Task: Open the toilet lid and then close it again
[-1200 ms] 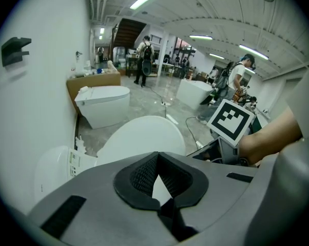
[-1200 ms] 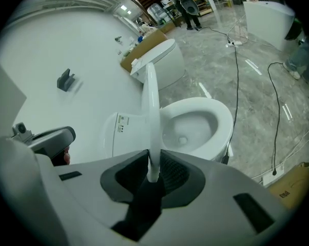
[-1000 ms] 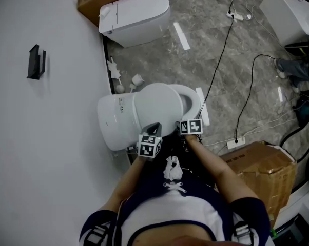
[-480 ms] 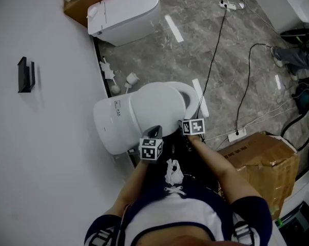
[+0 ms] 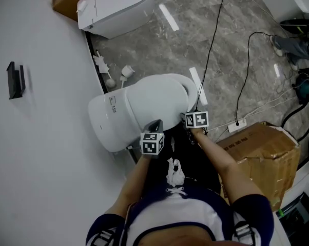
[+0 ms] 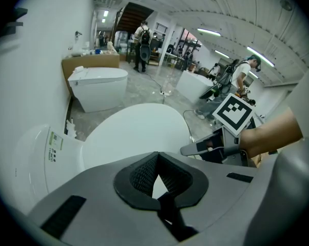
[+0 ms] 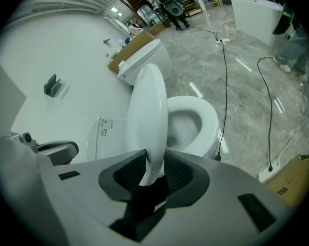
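Toilet (image 5: 105, 123) stands with its back end against the white wall (image 5: 41, 147) and its bowl end toward head-view right. The thing the task concerns is the lid (image 5: 157, 97).

Left hand-held gripper (image 5: 155, 124): at the near side of the lid, angled steeply down. In its own view the jaws stand a little apart, released, with nothing between them. Only the lid's smooth top shows beyond the gap. Cannot tell whether it touches the lid.

Lid: part-raised. The right gripper view shows it edge-on, tilted up off the seat and hinged at the toilet's back end. It is neither leaned back nor lying flat. The head view agrees: the lid covers most of the seat, leaving a crescent of seat rim (image 5: 192, 88) showing at its right.

Right hand-held gripper (image 7: 153, 174): jaws straddle the lid's front edge and have just been opening. The edge is between them, with a gap to the ribbed pad on one side. I read this as let go rather than clamped. The bowl (image 7: 188, 121) lies open to view just beyond.

Progress (judged):
- The lid is off the seat, so the opening half is at least under way. These views alone do not settle whether it reached full height.
- Closing is not done, because the lid does not yet lie flat on the seat.
- A loosened grip in mid-swing suggests the lid is meant to settle by its own weight or under the left hand-held gripper. Unconfirmed.

Left to do: bring the lid fully down onto the seat, then take both hand-held grippers clear.
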Available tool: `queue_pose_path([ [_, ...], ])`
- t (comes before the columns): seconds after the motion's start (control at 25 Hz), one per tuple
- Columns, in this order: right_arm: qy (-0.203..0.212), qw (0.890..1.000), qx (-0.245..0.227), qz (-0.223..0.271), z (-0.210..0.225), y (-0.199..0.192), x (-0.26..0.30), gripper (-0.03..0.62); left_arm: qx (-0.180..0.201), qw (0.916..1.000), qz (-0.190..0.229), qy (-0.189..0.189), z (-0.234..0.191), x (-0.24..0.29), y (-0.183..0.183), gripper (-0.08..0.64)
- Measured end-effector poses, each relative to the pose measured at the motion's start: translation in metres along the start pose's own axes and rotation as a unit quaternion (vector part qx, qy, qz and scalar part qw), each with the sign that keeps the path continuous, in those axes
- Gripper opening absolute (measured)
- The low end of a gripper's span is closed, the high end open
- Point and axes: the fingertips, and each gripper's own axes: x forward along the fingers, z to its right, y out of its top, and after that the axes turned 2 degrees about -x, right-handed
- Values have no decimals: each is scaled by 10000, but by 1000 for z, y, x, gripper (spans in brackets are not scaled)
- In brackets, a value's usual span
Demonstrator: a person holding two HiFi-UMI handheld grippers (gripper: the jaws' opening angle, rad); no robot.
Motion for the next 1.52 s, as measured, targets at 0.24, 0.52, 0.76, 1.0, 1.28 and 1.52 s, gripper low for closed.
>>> queue_pose_path([
  [0.24,-60,9999,109,16,14,1,5,83,-27,10000,-84,-45,3,11,-8,8],
  [0.52,67,9998,203,-8,26,2,11,86,-162,9996,-217,-34,-4,31,-19,8],
  [0.76,51,9996,266,23,38,1,16,92,-245,9995,-217,-10,-11,47,-17,8],
  [1.0,56,9992,406,37,51,-1,24,97,-283,9991,-311,-29,-19,57,-22,8],
  [1.28,36,9985,550,74,67,0,31,100,-349,9982,-482,-11,-27,67,-31,8],
  [1.52,0,9976,676,126,79,-1,38,101,-379,9978,-548,-5,-31,74,-37,8],
])
